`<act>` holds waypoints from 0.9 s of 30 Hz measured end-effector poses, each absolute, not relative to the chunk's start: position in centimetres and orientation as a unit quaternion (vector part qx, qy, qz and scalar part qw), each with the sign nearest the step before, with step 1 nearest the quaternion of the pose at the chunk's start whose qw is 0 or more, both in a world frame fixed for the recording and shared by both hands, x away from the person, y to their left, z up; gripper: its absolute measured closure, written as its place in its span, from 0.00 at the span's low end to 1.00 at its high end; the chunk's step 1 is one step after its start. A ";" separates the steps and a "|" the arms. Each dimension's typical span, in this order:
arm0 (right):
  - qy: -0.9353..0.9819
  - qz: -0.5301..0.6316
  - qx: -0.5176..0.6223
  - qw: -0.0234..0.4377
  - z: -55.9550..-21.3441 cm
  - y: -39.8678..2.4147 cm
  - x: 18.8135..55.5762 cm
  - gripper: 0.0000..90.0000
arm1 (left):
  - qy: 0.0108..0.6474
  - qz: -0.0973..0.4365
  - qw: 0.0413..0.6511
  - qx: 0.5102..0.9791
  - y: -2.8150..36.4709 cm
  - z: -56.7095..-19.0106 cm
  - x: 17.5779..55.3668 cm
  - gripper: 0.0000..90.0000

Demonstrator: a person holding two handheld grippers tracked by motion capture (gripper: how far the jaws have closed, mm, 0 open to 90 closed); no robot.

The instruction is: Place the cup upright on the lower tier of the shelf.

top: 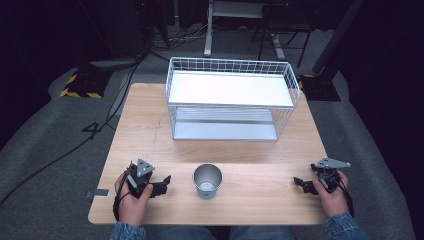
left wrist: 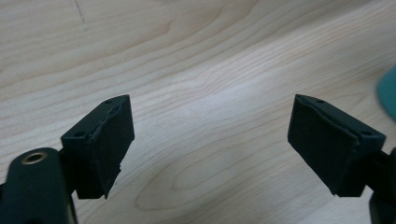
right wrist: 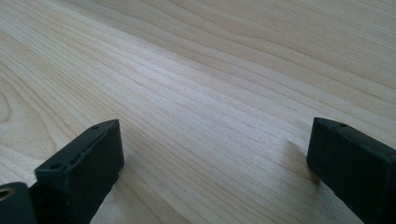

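Currently we list 1 steel cup (top: 207, 181), upright on the table (top: 260, 200) near its front edge, long axis vertical, mouth up. It stands just right of our left gripper (top: 162, 186), the nearer of 2; our right gripper (top: 300, 183) lies well apart. Both sets of jaws gape, holding nothing. Bare wood surrounds the cup; the wire rack (top: 231, 98) sits farther back.

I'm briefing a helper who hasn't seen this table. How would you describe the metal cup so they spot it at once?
Start at the white wire rack at the far side of the wooden table. Come straight toward the near edge: the metal cup stands upright, open end up, between the two hand-held tools. It is the sole round, shiny silver item there.
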State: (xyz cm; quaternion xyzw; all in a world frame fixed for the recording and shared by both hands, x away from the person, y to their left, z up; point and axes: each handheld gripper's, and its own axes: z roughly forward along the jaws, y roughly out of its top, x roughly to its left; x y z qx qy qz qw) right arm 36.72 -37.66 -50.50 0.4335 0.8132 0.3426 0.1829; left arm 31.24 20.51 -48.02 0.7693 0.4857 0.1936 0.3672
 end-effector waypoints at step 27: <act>0.813 0.340 0.435 0.184 -50.5 -37.7 36.8 0.03 | 0.431 0.186 0.435 0.768 16.6 -45.8 25.7 0.17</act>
